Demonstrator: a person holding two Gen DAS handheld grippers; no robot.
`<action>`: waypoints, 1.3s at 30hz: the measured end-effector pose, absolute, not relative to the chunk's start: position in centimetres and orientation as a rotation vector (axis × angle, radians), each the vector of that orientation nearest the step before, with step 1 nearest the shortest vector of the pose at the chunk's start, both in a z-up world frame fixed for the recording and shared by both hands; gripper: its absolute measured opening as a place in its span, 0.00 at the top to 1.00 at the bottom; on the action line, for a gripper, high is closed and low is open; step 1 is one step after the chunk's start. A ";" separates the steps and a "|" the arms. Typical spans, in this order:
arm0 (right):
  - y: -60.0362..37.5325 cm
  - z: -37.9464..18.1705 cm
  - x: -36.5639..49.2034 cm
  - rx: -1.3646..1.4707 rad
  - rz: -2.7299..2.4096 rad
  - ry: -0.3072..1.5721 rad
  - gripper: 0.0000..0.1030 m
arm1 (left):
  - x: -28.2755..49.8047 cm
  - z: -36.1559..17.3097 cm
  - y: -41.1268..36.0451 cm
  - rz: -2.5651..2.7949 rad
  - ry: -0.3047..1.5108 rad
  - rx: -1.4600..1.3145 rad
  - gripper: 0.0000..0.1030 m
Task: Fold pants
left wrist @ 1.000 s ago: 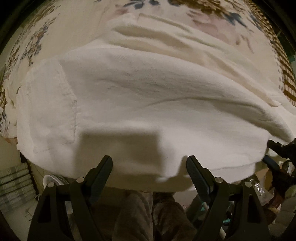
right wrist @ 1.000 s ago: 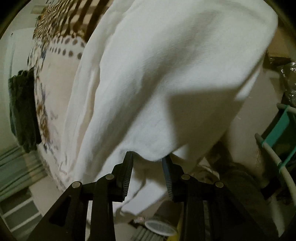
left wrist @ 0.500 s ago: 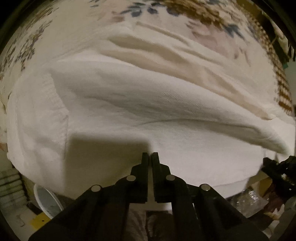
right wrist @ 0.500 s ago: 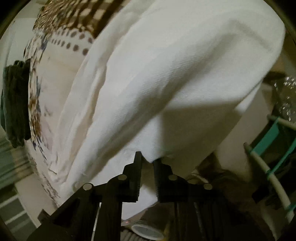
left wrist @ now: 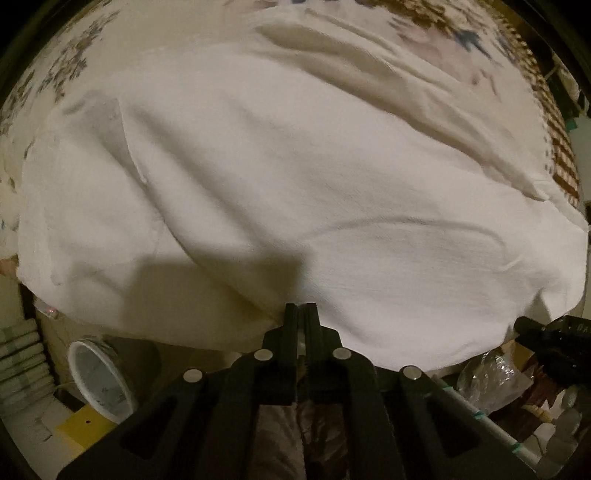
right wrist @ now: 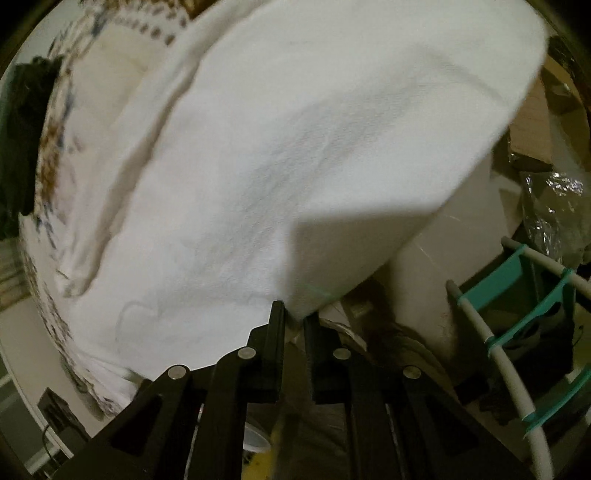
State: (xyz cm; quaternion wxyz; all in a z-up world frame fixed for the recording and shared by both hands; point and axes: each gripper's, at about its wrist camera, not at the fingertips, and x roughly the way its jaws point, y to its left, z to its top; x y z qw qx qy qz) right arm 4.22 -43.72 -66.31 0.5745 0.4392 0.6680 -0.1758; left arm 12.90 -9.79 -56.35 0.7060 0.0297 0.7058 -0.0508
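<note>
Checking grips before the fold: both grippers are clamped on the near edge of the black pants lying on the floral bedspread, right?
Not quite: the pants are white, not black, as the left wrist view shows. The rest holds: left gripper and right gripper are each clamped on the near edge, over the floral bedspread.

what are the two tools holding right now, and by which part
Both hold the white pants. The left tool is shut on their near hanging edge; the right tool pinches a lower corner of that edge.
</note>
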 end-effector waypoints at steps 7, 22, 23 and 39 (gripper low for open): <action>-41.6 -61.8 8.4 0.767 -0.252 1.619 0.39 | 13.2 -50.3 -10.4 -0.145 1.466 0.006 0.28; -24.3 -61.1 27.8 0.036 0.284 1.564 0.45 | 22.1 -50.5 -0.9 0.054 1.379 -0.012 0.16; -23.6 -61.8 28.2 -0.026 0.286 1.575 0.67 | 22.4 -50.6 -0.6 0.047 1.383 -0.017 0.16; -28.2 -61.7 31.6 0.133 0.126 1.565 0.97 | 25.2 -52.7 2.5 -0.008 1.436 -0.046 0.16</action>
